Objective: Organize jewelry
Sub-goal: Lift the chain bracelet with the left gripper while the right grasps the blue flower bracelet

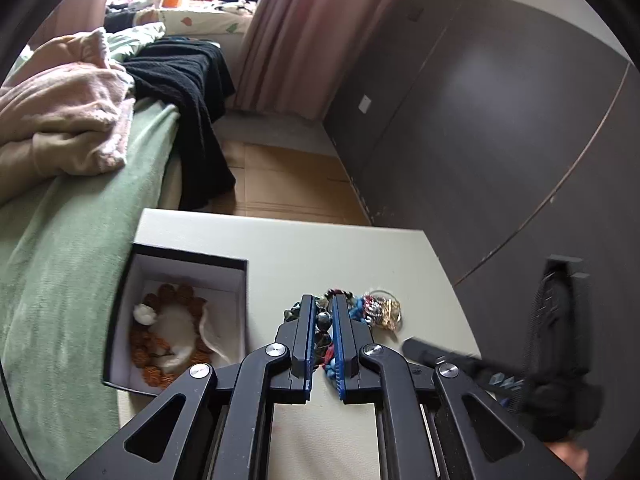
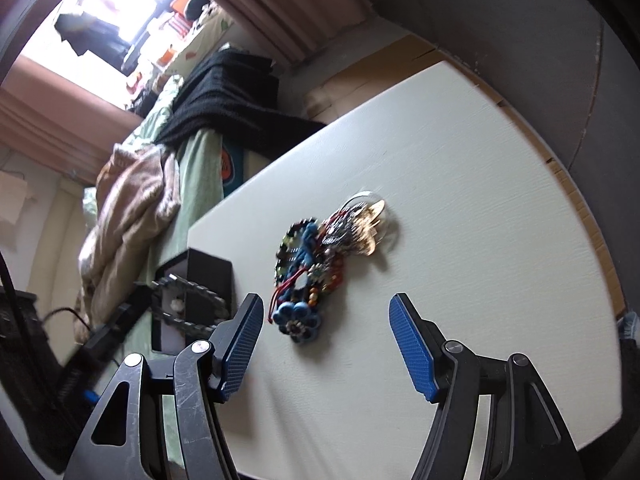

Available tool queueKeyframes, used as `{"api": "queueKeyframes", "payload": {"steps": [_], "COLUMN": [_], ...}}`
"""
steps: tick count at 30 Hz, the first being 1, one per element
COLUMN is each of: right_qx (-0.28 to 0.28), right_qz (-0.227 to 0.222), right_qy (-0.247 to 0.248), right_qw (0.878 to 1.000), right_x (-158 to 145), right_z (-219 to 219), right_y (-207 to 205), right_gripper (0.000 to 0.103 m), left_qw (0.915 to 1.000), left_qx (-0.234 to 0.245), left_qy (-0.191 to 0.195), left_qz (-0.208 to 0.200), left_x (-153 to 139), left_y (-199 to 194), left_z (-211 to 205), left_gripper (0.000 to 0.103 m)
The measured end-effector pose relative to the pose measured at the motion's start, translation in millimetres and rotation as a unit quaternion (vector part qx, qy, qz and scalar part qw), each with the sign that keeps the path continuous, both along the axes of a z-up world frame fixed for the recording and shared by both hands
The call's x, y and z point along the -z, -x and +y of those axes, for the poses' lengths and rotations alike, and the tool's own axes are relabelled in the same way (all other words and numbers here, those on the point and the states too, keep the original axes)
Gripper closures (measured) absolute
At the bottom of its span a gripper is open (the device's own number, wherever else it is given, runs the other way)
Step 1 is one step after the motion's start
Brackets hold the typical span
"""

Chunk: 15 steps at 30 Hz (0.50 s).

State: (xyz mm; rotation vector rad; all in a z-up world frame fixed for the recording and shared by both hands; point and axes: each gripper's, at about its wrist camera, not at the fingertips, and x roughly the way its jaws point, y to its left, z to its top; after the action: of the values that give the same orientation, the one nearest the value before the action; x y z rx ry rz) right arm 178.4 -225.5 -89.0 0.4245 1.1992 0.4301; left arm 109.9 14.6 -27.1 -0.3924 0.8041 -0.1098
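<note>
On the white table (image 1: 320, 248) lies a tangled jewelry pile (image 1: 376, 312) (image 2: 332, 248) of beads, blue pieces and gold charms. My left gripper (image 1: 322, 300) hovers over its near side, shut on a dark beaded bracelet (image 1: 323, 332). From the right wrist view that bracelet (image 2: 192, 288) hangs as a loop in front of the box. The open black box (image 1: 188, 254) (image 2: 212, 272), to the left, holds a brown bead bracelet (image 1: 176, 296) on white padding. My right gripper (image 2: 326, 300) stands open just short of the pile with nothing between its fingers; it shows blurred (image 1: 440, 356) in the left wrist view.
A bed with a green cover (image 1: 60, 260) runs along the table's left side, with a pink blanket (image 1: 68, 112) and a black garment (image 1: 188, 80) on it. A dark wardrobe (image 1: 480, 120) stands at the right. Cardboard (image 1: 288, 184) lies on the floor beyond the table.
</note>
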Motion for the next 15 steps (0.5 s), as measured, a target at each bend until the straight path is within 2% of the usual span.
{"api": "queueKeyframes", "payload": {"steps": [13, 15], "right_qx": [-0.034, -0.038], "right_qz": [0.002, 0.001], "right_qy": [0.084, 0.097], "right_qw": [0.996, 0.995], "right_x": [25.5, 28.2], "right_z": [62.9, 70.2], "right_y": [-4.5, -3.7], "right_gripper": [0.036, 0.039], "left_qw": [0.9986, 0.9983], "left_qx": [-0.03, -0.035], "left_qy": [0.032, 0.036], "left_qz": [-0.028, -0.031], "left_x": [-16.5, -17.2], "left_y": [16.2, 18.1], "left_z": [41.5, 47.3], "left_gripper": [0.095, 0.095]}}
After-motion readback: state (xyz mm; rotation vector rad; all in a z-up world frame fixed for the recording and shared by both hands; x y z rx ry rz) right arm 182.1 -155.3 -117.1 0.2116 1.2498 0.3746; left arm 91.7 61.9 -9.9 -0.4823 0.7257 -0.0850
